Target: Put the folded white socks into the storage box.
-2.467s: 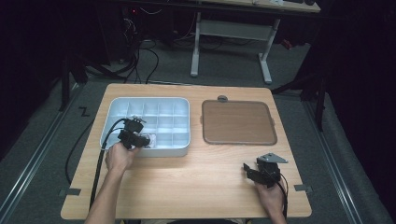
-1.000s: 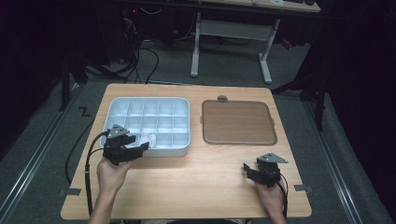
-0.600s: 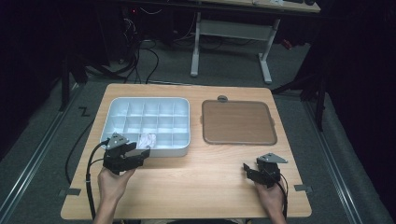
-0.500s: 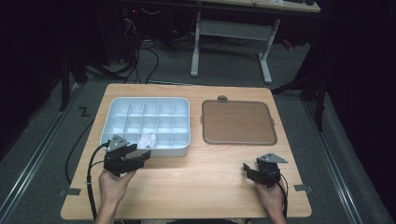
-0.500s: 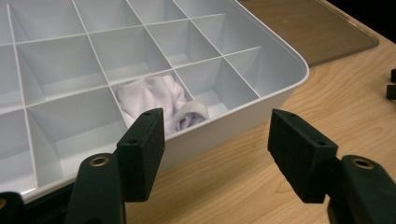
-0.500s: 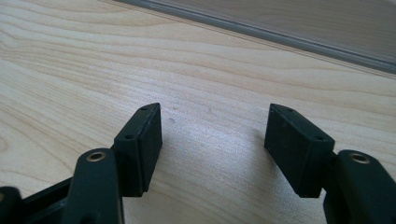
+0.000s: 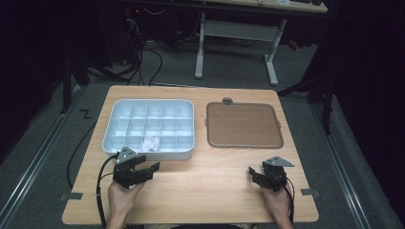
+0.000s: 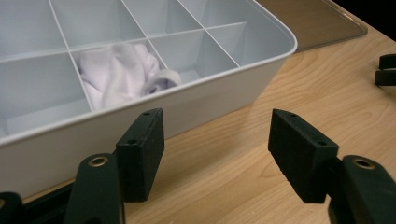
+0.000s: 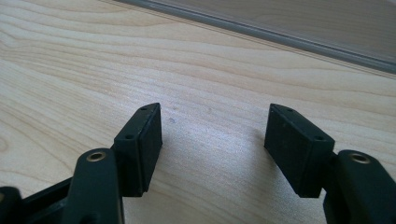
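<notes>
White cloth (image 8: 119, 74) in the tray (image 8: 243, 79) hides a pale, unclear object.

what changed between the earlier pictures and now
The left gripper has pulled back out of the white divided tray toward the person and now sits on the table in front of it, jaws open and empty. The white cloth lies in a near-row compartment, let go. The right gripper, the brown tray and the divided tray stayed where they were.
</notes>
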